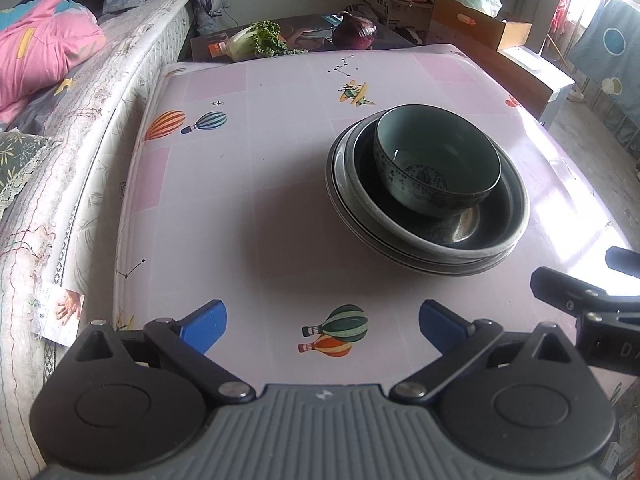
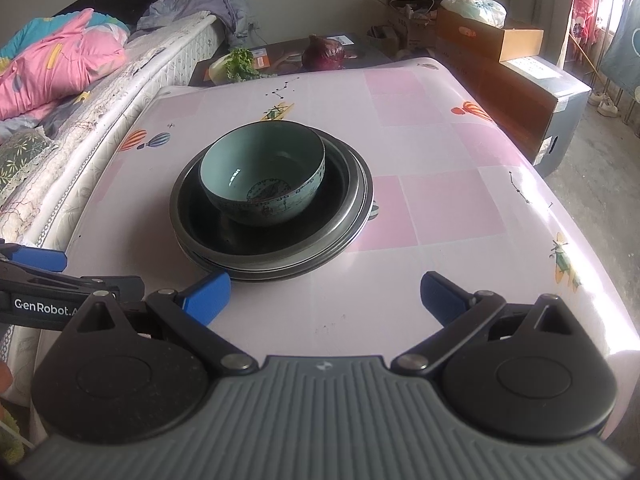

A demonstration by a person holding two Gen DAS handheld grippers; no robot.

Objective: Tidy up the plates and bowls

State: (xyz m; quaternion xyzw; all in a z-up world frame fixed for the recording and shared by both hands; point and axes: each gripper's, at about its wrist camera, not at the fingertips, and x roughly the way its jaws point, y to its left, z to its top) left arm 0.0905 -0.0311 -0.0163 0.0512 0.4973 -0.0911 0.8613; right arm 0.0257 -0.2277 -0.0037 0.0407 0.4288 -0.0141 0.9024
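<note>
Glazed teal ceramic bowl (image 1: 436,168) sits upright inside the topmost of several stacked dark, grey-rimmed shallow plates (image 1: 400,236) on a pink checked tablecloth printed with hot-air balloons (image 1: 240,200). In the left wrist view the stack lies at about 1 o'clock from the left gripper (image 1: 322,326), whose blue-tipped fingers stand wide apart with nothing between them, above the cloth and well short of the stack. At 3 o'clock, only this view shows black linkage of the other tool at the frame edge. In the right wrist view the bowl (image 2: 264,176) and plates (image 2: 276,264) lie at about 11 o'clock; the right gripper (image 2: 324,294) is likewise spread and empty, its left fingertip (image 2: 208,294) near the plates' front rim, contact unclear. This view alone shows the insect print (image 2: 564,260) at 2 o'clock.
</note>
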